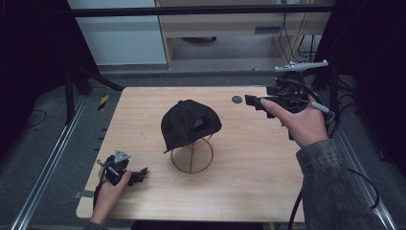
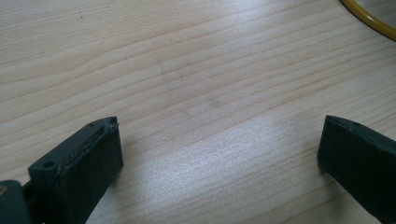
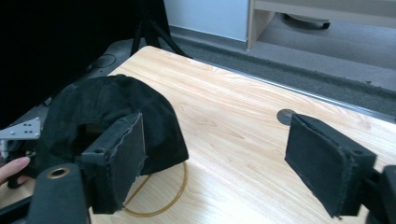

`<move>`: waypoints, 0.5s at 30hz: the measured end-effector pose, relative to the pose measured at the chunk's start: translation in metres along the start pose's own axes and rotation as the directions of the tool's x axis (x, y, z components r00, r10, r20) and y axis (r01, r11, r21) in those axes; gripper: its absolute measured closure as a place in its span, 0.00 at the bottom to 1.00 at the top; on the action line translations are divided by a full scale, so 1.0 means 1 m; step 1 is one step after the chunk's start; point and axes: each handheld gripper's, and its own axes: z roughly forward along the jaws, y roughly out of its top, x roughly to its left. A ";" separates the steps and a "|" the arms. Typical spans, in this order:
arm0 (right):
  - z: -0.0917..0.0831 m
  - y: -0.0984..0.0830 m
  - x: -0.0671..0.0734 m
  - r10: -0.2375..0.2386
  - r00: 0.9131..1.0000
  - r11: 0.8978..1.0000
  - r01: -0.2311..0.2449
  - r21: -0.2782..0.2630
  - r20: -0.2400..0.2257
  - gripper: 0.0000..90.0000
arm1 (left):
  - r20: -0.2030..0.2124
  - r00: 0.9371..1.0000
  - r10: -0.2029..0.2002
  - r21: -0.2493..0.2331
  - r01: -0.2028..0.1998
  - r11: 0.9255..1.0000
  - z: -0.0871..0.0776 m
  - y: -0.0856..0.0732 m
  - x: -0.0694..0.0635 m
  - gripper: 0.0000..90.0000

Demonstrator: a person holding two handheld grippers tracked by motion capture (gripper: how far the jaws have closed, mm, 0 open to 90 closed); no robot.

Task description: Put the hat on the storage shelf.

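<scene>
1. Black cap (image 1: 190, 123) sits on a yellow wire stand (image 1: 192, 154) at mid-table, tilted toward the left.
2. Right gripper (image 1: 253, 101) hovers well apart from it, jaws wide and empty.
3. Left gripper (image 1: 139, 174) rests near the table's (image 1: 249, 182) front edge, jaws wide, holding nothing.
4. Risk, as I judge it: a careless nudge could slide the tilted cap off or tip the light stand.
</scene>
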 end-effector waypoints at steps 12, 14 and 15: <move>-0.007 -0.014 -0.019 0.035 0.998 0.999 -0.034 -0.022 0.060 0.11 | -0.001 1.000 0.000 0.000 0.000 1.000 0.000 0.000 0.000 0.00; -0.008 -0.018 -0.023 0.046 0.997 0.999 -0.044 -0.028 0.067 0.09 | 0.000 1.000 -0.001 -0.003 0.001 1.000 0.000 0.000 -0.001 0.00; -0.008 -0.018 -0.023 0.046 0.997 0.999 -0.044 -0.028 0.067 0.09 | 0.000 1.000 -0.001 -0.003 0.001 1.000 0.000 0.000 -0.001 0.00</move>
